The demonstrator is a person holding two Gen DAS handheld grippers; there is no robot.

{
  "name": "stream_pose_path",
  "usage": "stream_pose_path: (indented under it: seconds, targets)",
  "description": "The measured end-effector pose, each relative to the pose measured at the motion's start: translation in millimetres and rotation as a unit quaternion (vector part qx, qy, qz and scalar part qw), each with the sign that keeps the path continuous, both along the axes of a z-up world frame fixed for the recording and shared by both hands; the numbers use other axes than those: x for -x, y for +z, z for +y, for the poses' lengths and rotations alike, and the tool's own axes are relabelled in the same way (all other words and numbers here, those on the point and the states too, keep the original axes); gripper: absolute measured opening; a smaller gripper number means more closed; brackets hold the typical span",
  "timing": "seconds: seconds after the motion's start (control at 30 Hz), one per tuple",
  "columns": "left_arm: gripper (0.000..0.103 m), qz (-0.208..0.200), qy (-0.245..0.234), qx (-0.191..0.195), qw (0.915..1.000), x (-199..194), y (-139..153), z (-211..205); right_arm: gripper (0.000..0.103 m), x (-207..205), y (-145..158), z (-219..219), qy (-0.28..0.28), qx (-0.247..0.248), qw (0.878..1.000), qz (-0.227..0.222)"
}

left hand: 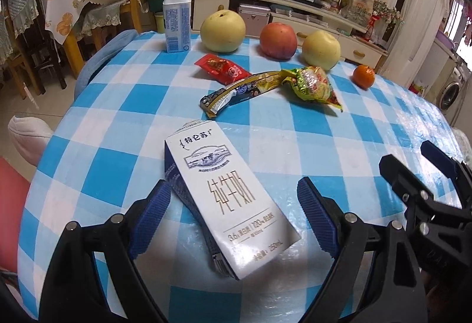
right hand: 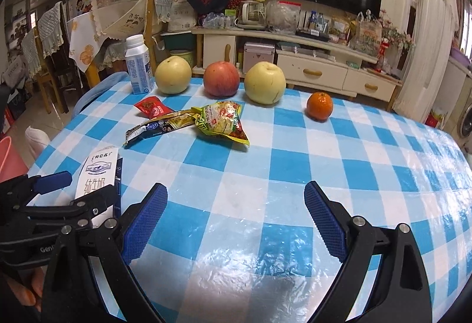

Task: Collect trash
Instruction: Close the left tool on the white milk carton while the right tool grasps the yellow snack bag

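A white and blue milk carton point(left hand: 227, 199) lies on the checked tablecloth point(left hand: 295, 146), between the fingers of my open left gripper point(left hand: 234, 196); the left pad point(left hand: 152, 215) is close to its side, the right pad stands apart. Farther back lie a dark and yellow sachet point(left hand: 236, 91), a green and yellow snack bag point(left hand: 314, 84) and a red wrapper point(left hand: 222, 66). My right gripper point(right hand: 236, 205) is open and empty over the bare cloth point(right hand: 265, 175). The carton point(right hand: 97, 175) sits at its left with the left gripper point(right hand: 67, 187) around it.
A white bottle point(left hand: 177, 16), two pears point(left hand: 222, 28), an apple point(left hand: 278, 40) and an orange point(left hand: 363, 76) stand along the far edge. Chairs stand beyond at left, a TV cabinet point(right hand: 309, 63) at the back. A pink object point(left hand: 11, 205) is at the left table edge.
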State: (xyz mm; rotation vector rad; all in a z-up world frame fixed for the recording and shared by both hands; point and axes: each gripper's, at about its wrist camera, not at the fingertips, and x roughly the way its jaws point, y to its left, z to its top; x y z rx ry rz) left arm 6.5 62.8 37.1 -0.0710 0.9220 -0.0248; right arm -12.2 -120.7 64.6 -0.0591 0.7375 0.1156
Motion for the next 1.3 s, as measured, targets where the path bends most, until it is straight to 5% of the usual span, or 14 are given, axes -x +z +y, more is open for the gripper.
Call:
stream_pose_path:
  seconds: [0.63,1.2,1.3]
  targets:
    - [0.089,0.015,0.029,-0.042,0.9986,-7.9,-3.1,31.8,0.093,-81.2,-25.2,-29.3,0.012,-0.167,0.983,0.073]
    - [0.088,0.027,-0.003,-0.021,0.9994,-17.0,-17.2,13.8,0.093,-152.5,-42.7,-1.4,0.047,-0.129,0.986,0.099]
    - [0.08,0.033,-0.008,-0.026,0.9991,-17.9,-20.2,8.9,0.093,-157.9,-48.1,5.6,0.055,-0.13,0.985,0.101]
